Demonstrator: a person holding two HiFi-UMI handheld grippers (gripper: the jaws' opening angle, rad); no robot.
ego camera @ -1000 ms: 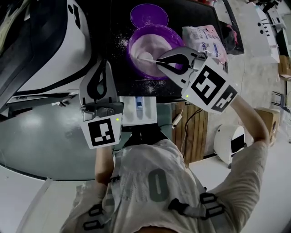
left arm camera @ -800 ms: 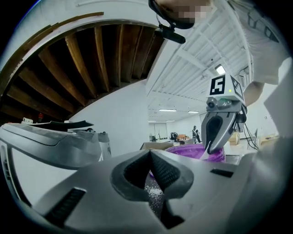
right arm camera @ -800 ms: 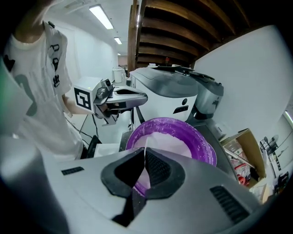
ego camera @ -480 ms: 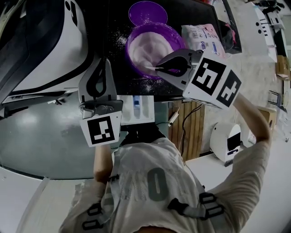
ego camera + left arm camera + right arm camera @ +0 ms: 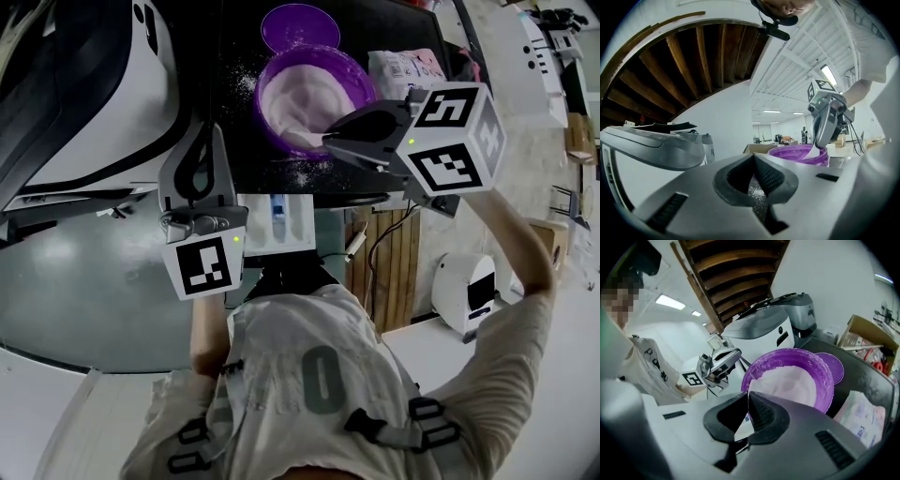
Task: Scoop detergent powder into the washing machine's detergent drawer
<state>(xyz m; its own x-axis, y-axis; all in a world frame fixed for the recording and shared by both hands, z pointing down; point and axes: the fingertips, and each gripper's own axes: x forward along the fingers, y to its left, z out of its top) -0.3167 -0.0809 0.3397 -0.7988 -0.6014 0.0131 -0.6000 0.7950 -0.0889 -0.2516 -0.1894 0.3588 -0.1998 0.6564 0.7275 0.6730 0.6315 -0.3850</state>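
**Scoop loading in bowl**

Right claw (image 5: pixel 330 141) is clamped on white scoop (image 5: pixel 739 426), dipped into powder (image 5: pixel 305 94) in purple bowl (image 5: pixel 272 66), upper centre. Left claw (image 5: pixel 208 136) is closed, empty. Best to lift level and slow (spilt grains (image 5: pixel 305 173) on table) toward drawer (image 5: pixel 281 225), just below centre.

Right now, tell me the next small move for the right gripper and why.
Probably lift the right gripper slightly, keeping the white plastic scoop level: its tip sits in the white powder inside the round purple plastic bowl, and the open white detergent drawer lies nearer the person.
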